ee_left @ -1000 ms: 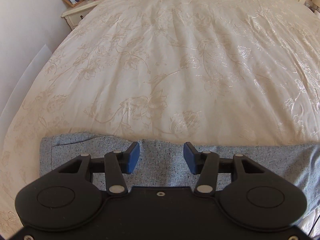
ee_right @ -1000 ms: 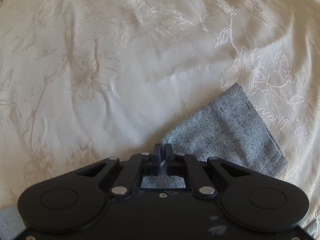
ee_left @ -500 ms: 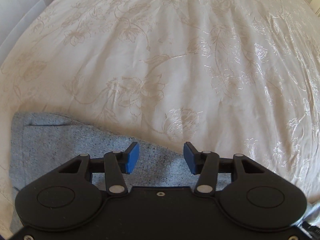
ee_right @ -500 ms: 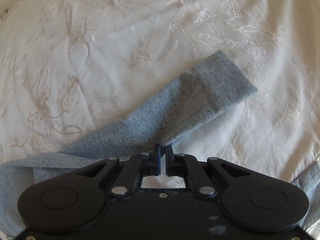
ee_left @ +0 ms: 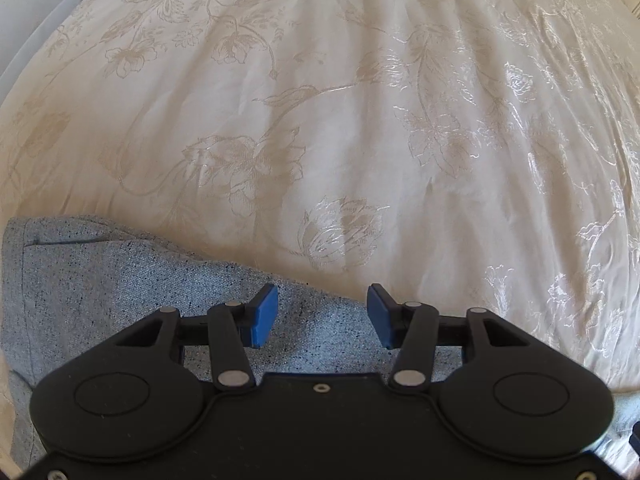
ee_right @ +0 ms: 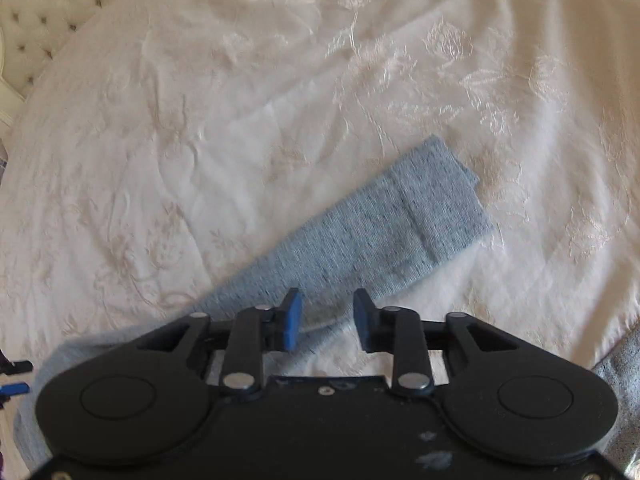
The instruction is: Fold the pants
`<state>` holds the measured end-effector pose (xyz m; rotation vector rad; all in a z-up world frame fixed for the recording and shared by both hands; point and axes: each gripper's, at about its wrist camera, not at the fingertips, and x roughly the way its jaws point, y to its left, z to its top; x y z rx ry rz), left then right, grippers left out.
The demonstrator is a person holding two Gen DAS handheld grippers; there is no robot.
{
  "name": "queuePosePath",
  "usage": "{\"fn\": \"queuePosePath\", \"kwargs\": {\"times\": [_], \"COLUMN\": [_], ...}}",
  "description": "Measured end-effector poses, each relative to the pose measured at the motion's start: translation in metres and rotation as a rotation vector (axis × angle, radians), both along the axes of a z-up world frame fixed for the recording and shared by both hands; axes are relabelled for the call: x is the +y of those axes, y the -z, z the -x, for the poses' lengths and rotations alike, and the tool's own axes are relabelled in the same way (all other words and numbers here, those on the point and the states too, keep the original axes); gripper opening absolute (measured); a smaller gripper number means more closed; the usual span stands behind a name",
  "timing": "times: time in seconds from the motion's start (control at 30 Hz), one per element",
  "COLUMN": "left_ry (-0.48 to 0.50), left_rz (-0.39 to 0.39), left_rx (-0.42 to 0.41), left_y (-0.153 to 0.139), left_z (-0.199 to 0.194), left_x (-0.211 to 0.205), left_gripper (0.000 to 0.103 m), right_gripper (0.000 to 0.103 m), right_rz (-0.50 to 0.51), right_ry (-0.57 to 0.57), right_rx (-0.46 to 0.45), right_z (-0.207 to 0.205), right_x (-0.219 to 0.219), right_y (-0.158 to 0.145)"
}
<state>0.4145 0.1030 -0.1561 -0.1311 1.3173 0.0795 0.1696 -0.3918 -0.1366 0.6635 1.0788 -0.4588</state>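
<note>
The grey speckled pants (ee_right: 360, 240) lie on a cream floral bedspread (ee_right: 280, 100). In the right wrist view one leg runs diagonally up to the right and ends in a cuff. The right gripper (ee_right: 327, 318) hangs over that leg; its blue pads have just been opening and stand apart, off the cloth. In the left wrist view the pants (ee_left: 120, 280) fill the lower left corner. The left gripper (ee_left: 322, 314) hovers above their edge, pads wide apart, gripping nothing. A tufted headboard (ee_right: 40, 8) shows at upper left of the right view.
</note>
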Motion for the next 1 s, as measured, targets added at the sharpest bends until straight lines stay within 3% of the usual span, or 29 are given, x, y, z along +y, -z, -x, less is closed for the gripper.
{"fn": "queuePosePath", "kwargs": {"times": [0.23,0.4,0.63,0.7,0.73,0.77,1.0], "left_ry": [0.075,0.089,0.074,0.077,0.077,0.075,0.016], "left_rz": [-0.041,-0.038,-0.022,-0.022,-0.02,-0.014,0.076], "left_rx": [-0.066,-0.077,-0.076,-0.072,-0.069,-0.064,0.007], "left_y": [-0.012,-0.016,-0.018,-0.018,-0.017,-0.017,-0.007], "left_z": [0.016,0.019,0.019,0.019,0.019,0.018,0.009], "left_x": [-0.008,-0.006,0.001,0.002,0.002,0.003,0.008], "left_gripper": [0.057,0.057,0.057,0.057,0.057,0.057,0.061], "right_gripper": [0.039,0.039,0.039,0.038,0.031,0.006,0.003], "right_rz": [-0.247,-0.257,-0.312,-0.298,-0.276,-0.249,0.056], "right_ry": [0.07,0.089,0.235,0.251,0.245,0.226,-0.065], "right_rx": [0.045,0.07,0.096,0.1,0.099,0.098,-0.004], "right_z": [-0.019,-0.029,-0.046,-0.048,-0.049,-0.049,-0.048], "right_x": [0.004,0.024,0.023,0.024,0.025,0.028,0.061], "right_y": [0.016,0.028,0.05,0.051,0.05,0.047,-0.01]}}
